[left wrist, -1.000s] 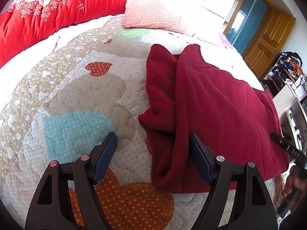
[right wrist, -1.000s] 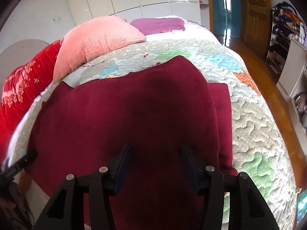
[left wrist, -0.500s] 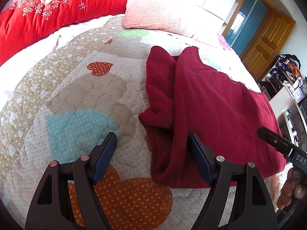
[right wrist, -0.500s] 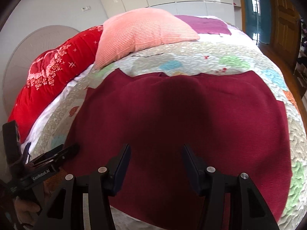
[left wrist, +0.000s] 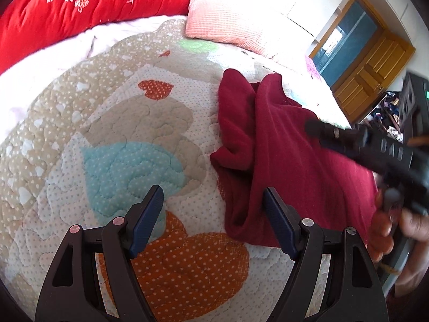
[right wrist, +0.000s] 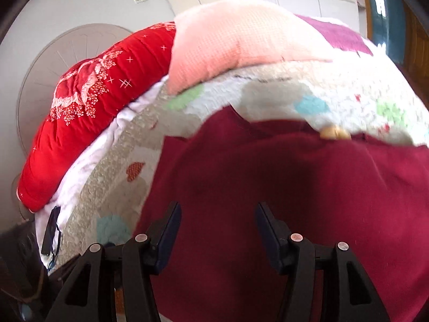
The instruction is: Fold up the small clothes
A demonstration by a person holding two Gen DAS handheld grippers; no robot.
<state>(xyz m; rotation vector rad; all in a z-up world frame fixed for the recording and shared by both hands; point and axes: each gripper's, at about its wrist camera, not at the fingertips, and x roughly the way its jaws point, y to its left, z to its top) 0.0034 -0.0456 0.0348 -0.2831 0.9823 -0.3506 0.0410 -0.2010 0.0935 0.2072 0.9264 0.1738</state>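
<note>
A dark red garment (left wrist: 289, 155) lies on the quilted bedspread (left wrist: 120, 134), its left part folded over in a thick bunched ridge. My left gripper (left wrist: 211, 197) hovers open at that ridge's near end, with the right pad over the cloth edge and the left pad over bare quilt. Blurred, a black finger (left wrist: 329, 132) of the right gripper reaches in over the garment's right part, with a hand (left wrist: 402, 225) behind it. In the right wrist view the garment (right wrist: 308, 187) fills the foreground. My right gripper (right wrist: 218, 210) hangs above it, jaws opening, nothing pinched.
A red flowered quilt roll (left wrist: 80, 8) and a pink pillow (left wrist: 228, 18) lie at the head of the bed. A purple cloth (right wrist: 335, 35) lies behind the pillow. A wooden door (left wrist: 375, 67) and cluttered shelves stand beyond the bed. A dark cable (right wrist: 51, 230) hangs at the bed's edge.
The right gripper has swept left across the garment and now reaches into the left wrist view. Its jaws stand slightly wider. The left gripper has shifted only a little.
</note>
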